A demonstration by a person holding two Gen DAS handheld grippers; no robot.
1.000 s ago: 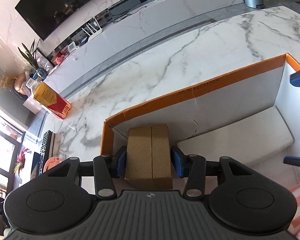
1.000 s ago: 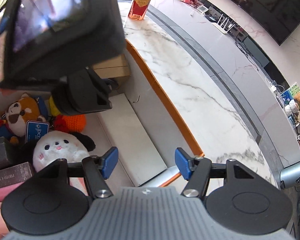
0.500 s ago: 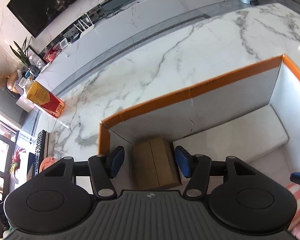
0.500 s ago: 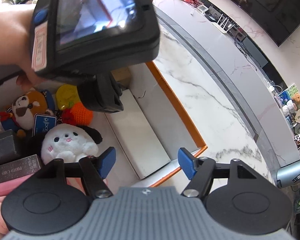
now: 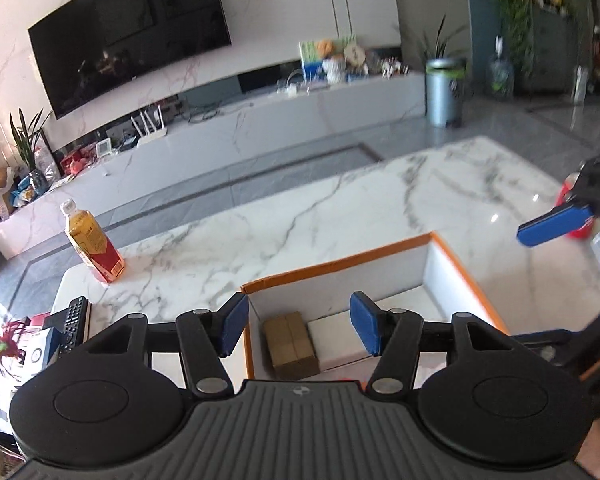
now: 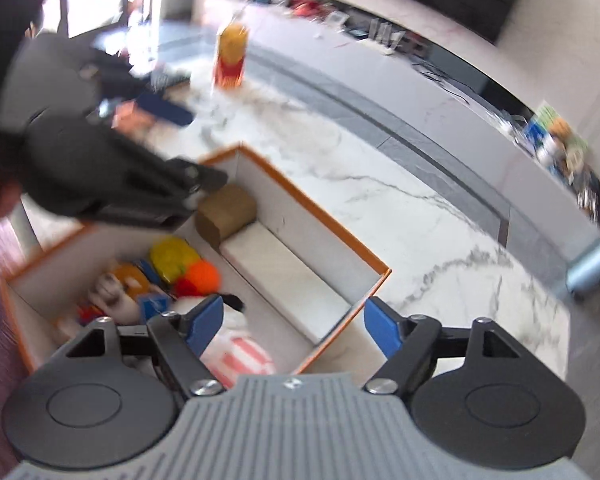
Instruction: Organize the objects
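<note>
An orange-edged white storage box (image 5: 340, 266) (image 6: 312, 204) sits on the marble table. A brown cardboard box (image 5: 290, 344) (image 6: 226, 214) lies in its far corner beside a flat white box (image 5: 334, 338) (image 6: 284, 276). Plush toys (image 6: 176, 276) and a striped item (image 6: 242, 360) fill the rest of the box. My left gripper (image 5: 298, 330) is open and empty, raised above the cardboard box. My right gripper (image 6: 294, 328) is open and empty above the box's near corner. The left gripper's body (image 6: 100, 172) shows blurred in the right wrist view.
A bottle with a red and yellow label (image 5: 92, 246) (image 6: 230, 54) stands on the table's far left. A remote control (image 5: 74, 320) lies beyond the table edge. A red item (image 5: 576, 208) sits at the right. A grey bin (image 5: 444, 92) stands on the floor.
My left gripper let go of the cardboard box, which now rests in the box's corner, then opened and rose well above it. My right gripper also pulled up and back.
</note>
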